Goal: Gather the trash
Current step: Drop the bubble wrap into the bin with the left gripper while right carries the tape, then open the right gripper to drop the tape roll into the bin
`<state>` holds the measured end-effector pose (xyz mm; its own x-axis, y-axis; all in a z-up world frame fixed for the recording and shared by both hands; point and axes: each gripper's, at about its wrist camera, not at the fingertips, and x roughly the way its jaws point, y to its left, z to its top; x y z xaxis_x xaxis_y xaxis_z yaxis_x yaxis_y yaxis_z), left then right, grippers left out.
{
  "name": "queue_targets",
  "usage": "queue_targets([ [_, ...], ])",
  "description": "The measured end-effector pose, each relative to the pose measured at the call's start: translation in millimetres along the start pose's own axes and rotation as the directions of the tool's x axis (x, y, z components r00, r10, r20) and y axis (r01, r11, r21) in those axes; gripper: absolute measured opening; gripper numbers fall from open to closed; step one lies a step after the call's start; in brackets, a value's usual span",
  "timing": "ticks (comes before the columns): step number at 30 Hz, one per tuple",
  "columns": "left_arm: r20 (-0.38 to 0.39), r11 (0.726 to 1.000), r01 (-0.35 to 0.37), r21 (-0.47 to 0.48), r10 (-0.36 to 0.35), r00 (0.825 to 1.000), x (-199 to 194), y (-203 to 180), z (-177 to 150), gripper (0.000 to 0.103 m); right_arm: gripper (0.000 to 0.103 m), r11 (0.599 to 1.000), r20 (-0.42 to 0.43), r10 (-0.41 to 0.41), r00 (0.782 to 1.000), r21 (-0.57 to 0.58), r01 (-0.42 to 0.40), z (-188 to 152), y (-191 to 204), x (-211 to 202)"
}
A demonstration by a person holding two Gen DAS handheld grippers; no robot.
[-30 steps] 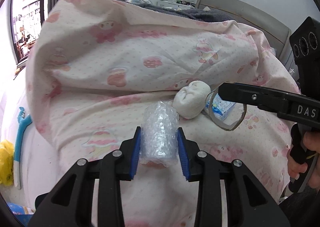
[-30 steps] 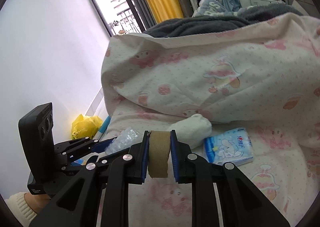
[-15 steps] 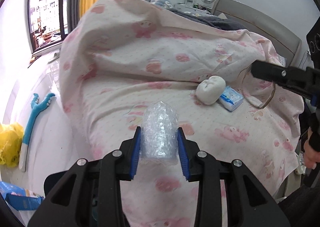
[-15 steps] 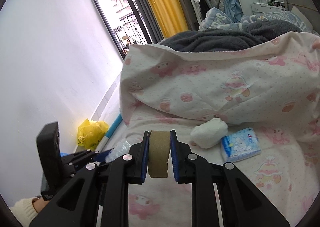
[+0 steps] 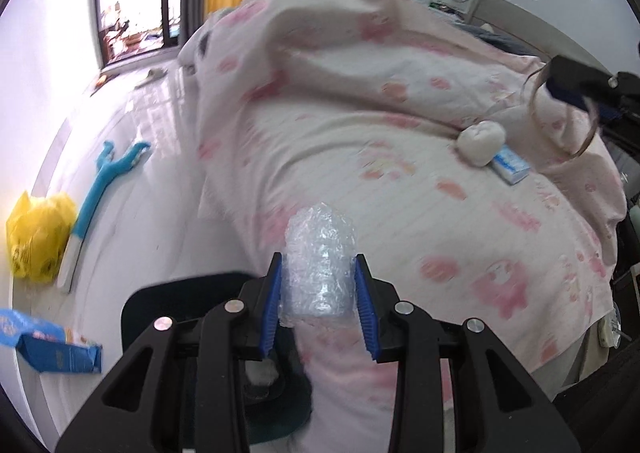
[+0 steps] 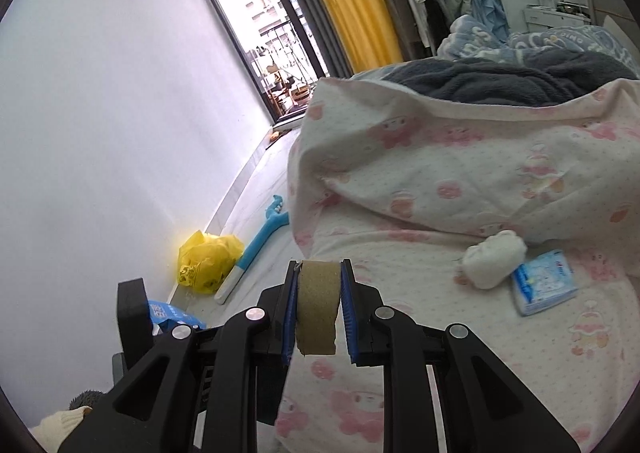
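Item 1. My left claw [image 5: 319, 307]: closed on a wad of bubble wrap [image 5: 319, 263], both blue pads pressed against its sides; the wad stands up past the fingertips. It hangs over the near left edge of the bed [image 5: 420, 189], where the pink-print quilt [image 5: 392, 65] drops to the floor [image 5: 152, 157].

Item 2. My right claw [image 6: 318, 311]: closed on a brown cardboard tape ring [image 6: 318, 307], seen edge-on between the pads. In the left view the ring shows as a thin hoop [image 5: 560, 113] at the far right, above the quilt.

Item 3. On the bed, well apart from both claws: a balled white tissue [image 6: 494, 259] touching a blue-and-white tissue packet [image 6: 544, 283]. Both lie at the foot of the quilt's raised fold, with flat quilt in front of them.

Item 4. Floor strip between bed edge and white wall [image 6: 100, 133]: a yellow plastic bag [image 6: 208, 261] against the wall, a blue long-handled brush [image 6: 256, 245] lying just beside it, a blue carton [image 5: 52, 345] nearer to me. The pale floor runs from these to the balcony door [image 6: 260, 25].

Item 5. A black rim [image 5: 176, 293] sits below my left claw at the bed's edge; I cannot tell what it belongs to.

Item 6. Dark grey blanket [image 6: 500, 81] heaped behind the quilt, closing off the far side.
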<state>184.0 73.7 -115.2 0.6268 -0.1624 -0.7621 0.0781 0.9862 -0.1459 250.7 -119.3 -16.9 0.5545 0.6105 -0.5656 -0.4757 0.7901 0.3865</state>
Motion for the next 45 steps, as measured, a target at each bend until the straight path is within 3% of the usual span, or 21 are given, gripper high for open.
queue_targets([
  [9, -0.115, 0.996, -0.066, -0.064, 0.058, 0.992, 12, 45, -38, 0.037, 0.020, 0.998, -0.042, 0.041, 0.998, -0.044, -0.043, -7, 50, 30],
  [18, -0.229, 0.982, -0.100, -0.162, 0.061, 0.972, 25, 96, -72, 0.037, 0.020, 0.991, -0.111, 0.069, 0.991, -0.106, -0.081, -19, 98, 68],
  [24, -0.315, 0.973, -0.125, -0.194, 0.059, 0.947, 41, 120, -95, 0.038, 0.020, 0.982, -0.170, 0.076, 0.982, -0.156, -0.103, -29, 127, 93],
  [26, -0.351, 0.969, -0.137, -0.207, 0.058, 0.935, 47, 129, -104, 0.041, 0.020, 0.981, -0.193, 0.075, 0.978, -0.164, -0.107, -32, 134, 102],
  [31, -0.389, 0.964, -0.142, -0.226, 0.044, 0.920, 49, 142, -115, 0.071, 0.020, 0.980, -0.257, 0.056, 0.965, -0.169, -0.101, -41, 144, 128],
  [34, -0.404, 0.963, -0.149, -0.223, 0.048, 0.913, 45, 150, -121, 0.075, 0.020, 0.981, -0.287, 0.049, 0.957, -0.165, -0.100, -48, 150, 142],
  [39, -0.391, 0.957, -0.158, -0.243, 0.053, 0.919, 31, 162, -125, 0.081, 0.020, 0.981, -0.342, 0.031, 0.939, -0.170, -0.094, -62, 160, 165],
  [45, -0.329, 0.946, -0.177, -0.270, 0.082, 0.941, 3, 187, -126, 0.084, 0.020, 0.987, -0.422, -0.001, 0.907, -0.146, -0.066, -83, 164, 201],
])
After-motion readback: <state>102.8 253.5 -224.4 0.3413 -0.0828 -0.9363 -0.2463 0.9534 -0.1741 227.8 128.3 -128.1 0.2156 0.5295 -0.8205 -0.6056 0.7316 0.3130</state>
